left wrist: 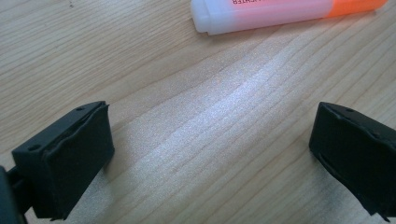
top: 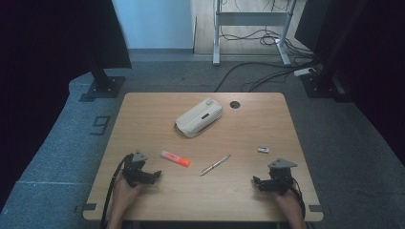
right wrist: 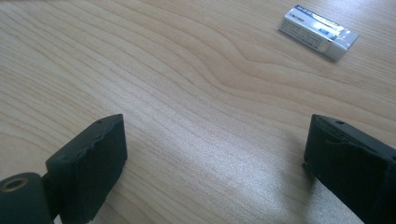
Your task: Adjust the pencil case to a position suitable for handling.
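My left gripper rests low over the wooden table at its near left, jaws wide open with bare wood between them. An orange highlighter with a white cap lies just beyond it, seen close in the left gripper view. My right gripper sits at the near right, also open and holding nothing. A small white eraser in a printed sleeve lies ahead of it. A silver pen lies between the two grippers. A beige pencil case sits mid-table.
A round cable hole is near the table's far edge. Beyond the table, black stand bases and a white desk frame with cables stand on the grey floor.
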### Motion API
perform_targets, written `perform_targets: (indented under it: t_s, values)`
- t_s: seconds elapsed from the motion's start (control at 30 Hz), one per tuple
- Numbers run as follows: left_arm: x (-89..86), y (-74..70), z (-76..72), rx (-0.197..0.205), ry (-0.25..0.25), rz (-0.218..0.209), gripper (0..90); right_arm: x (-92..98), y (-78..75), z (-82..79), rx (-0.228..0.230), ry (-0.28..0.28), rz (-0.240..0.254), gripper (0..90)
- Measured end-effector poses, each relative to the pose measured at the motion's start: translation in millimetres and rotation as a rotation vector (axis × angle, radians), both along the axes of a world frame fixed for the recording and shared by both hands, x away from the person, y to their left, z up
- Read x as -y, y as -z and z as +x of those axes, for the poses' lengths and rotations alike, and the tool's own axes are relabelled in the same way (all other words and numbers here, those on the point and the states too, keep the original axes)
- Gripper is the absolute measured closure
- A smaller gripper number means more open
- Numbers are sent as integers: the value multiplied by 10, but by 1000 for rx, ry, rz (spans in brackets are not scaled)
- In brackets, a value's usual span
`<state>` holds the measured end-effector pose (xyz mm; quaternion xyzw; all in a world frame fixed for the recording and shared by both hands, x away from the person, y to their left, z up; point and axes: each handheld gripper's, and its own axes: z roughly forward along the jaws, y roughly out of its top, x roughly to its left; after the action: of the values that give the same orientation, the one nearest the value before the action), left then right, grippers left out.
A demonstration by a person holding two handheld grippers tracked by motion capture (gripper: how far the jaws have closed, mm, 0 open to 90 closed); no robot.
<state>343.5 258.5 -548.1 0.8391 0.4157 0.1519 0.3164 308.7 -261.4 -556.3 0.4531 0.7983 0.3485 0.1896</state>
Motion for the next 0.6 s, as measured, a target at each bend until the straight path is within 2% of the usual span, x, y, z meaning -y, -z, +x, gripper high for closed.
perform_targets:
  t_s: [0.17,0.47,0.6]
  values:
    - [21,0,-4,1,-13,0,0,0,0,0,0,0,0,56]
    - [56,0,-5,0,3,0,0,0,0,0,0,0,0,56]
    - [68,-1,-13,0,28,1,0,0,0,0,0,0,0,56]
